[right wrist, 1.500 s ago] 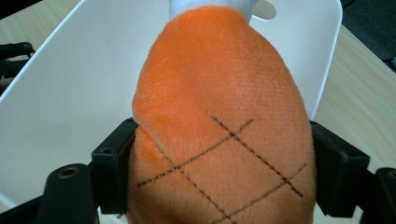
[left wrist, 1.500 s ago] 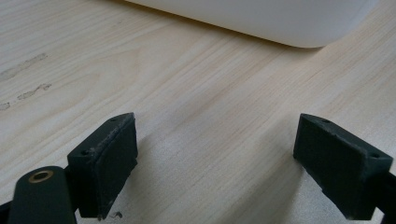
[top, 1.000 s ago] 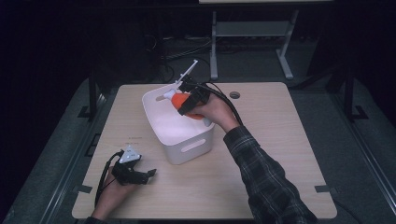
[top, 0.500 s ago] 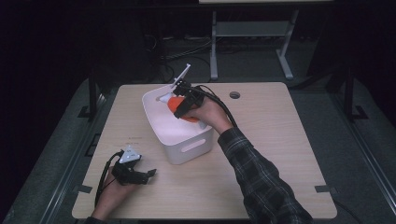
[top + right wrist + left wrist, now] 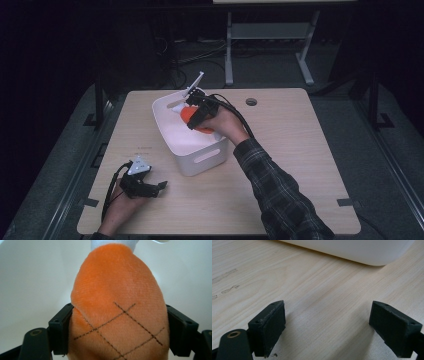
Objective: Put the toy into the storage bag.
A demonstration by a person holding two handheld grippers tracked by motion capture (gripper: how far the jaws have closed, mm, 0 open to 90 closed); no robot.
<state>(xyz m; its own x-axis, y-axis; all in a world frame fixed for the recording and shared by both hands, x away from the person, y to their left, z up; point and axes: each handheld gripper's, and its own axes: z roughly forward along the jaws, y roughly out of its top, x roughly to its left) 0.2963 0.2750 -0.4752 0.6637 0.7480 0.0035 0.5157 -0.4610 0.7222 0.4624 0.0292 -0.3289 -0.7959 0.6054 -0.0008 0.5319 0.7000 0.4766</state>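
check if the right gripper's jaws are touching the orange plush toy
Touching. In the right gripper view both jaws of the right gripper press against the sides of the orange plush toy, with no gap on either side.

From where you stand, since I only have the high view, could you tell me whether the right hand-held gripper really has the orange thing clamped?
Observer: Yes. In the right gripper view both pads press the sides of the orange plush toy.
Operator: Thank you. Does it have any markings?
Observer: Dark stitched lines cross in a diamond pattern on its lower part, and a white part sits at its far end.
Operator: And is the left hand-held gripper holding anything?
Observer: No. The left hand-held gripper has its jaws wide apart over bare table, with the white bin ahead of it.
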